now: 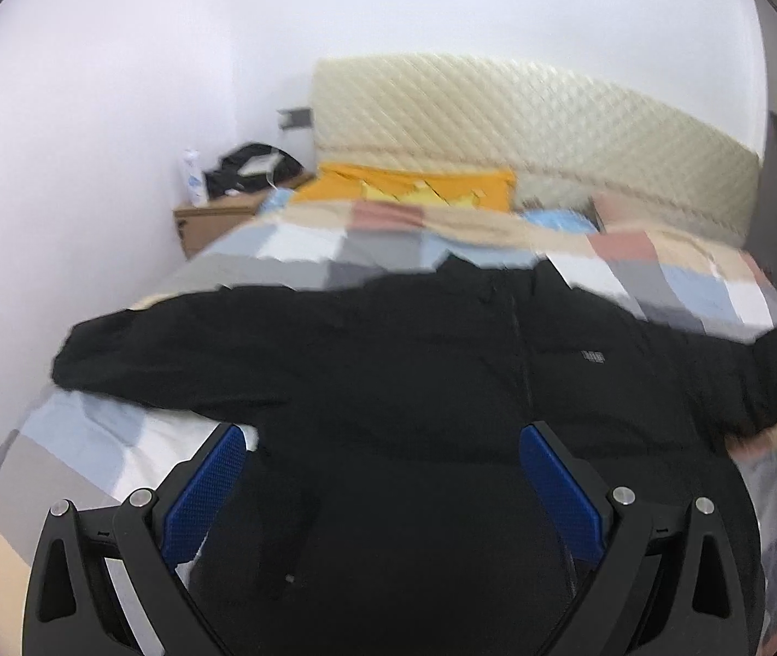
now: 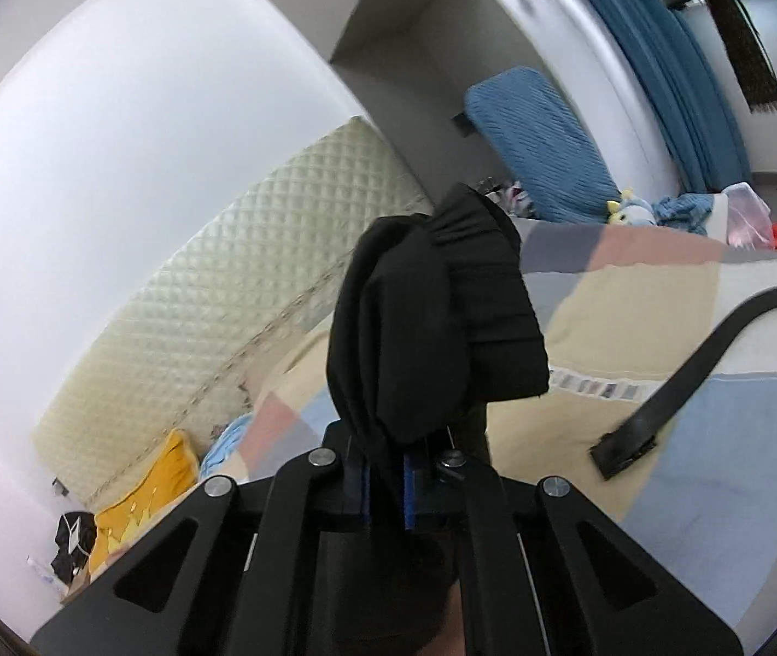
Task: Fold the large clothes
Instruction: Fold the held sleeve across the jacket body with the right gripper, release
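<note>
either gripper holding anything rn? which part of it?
Right gripper is shut on the black jacket, pinching a sleeve end near its ribbed cuff. Left gripper is open over the jacket, holding nothing.

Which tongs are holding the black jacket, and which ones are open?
The right tongs are squeezed shut on a bunched sleeve end of the black jacket. The left tongs are wide open above the jacket, pinching nothing.

Black jacket (image 1: pixel 443 361), checked pastel bedspread (image 1: pixel 301 251).

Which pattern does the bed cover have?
The checked bed cover shows pastel squares, clearest in the left wrist view.
</note>
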### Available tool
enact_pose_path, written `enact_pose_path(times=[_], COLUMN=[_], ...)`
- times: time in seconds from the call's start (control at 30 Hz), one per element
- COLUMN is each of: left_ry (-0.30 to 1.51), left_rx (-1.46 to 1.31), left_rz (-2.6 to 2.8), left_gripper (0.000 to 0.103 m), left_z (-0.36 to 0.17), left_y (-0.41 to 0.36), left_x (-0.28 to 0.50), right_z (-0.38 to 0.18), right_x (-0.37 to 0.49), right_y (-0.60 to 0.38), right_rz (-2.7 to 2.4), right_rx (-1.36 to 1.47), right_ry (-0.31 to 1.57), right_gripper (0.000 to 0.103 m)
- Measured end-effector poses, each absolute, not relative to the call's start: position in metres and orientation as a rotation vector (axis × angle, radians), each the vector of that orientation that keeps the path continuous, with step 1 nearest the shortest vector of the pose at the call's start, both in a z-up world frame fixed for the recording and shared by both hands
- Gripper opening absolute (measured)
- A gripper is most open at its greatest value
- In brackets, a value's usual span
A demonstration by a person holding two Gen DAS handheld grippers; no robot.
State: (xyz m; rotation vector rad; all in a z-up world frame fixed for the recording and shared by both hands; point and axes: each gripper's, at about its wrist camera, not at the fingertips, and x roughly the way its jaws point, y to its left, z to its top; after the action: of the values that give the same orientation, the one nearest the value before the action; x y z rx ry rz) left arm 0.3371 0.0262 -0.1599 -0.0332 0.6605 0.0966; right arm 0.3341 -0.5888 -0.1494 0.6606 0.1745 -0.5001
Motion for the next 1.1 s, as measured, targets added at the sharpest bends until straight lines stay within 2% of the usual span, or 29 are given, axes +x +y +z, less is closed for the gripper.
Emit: enact_pose_path(times=[0.17, 0.3, 0.57, 0.77, 1.1], left_ry=[0.677, 0.667, 0.642, 0.598, 0.588], left_rx=[-0.111, -0.128, -0.083, -0.082, -0.168], left_rz=[0.056, 0.073, 0.103, 0.115, 0.147], left_gripper=[0.101, 0.101, 0.101, 0.101, 0.101], left_z=[-0.161, -0.175, -0.188, -0.186, -0.190], left_y=[0.047, 0.058, 0.080, 0.104, 0.156], left_x=[0.334, 0.325, 0.323, 0.320, 0.317], right_z=[-0.085, -0.033, 0.024, 0.011, -0.105], right_x=[0.334, 0.341, 0.351, 0.389, 0.438], right_y=[-0.550, -0.494, -0.347, -0.216, -0.074], right_rz=[-0.440, -0.426, -0.299, -0.198, 0.120], right_rx=[0.632, 0.504, 0.319, 0.037, 0.020], right_ry=[0.118, 0.125, 0.095, 0.131, 0.351], right_gripper=[0.008, 0.008, 0.008, 0.008, 0.008])
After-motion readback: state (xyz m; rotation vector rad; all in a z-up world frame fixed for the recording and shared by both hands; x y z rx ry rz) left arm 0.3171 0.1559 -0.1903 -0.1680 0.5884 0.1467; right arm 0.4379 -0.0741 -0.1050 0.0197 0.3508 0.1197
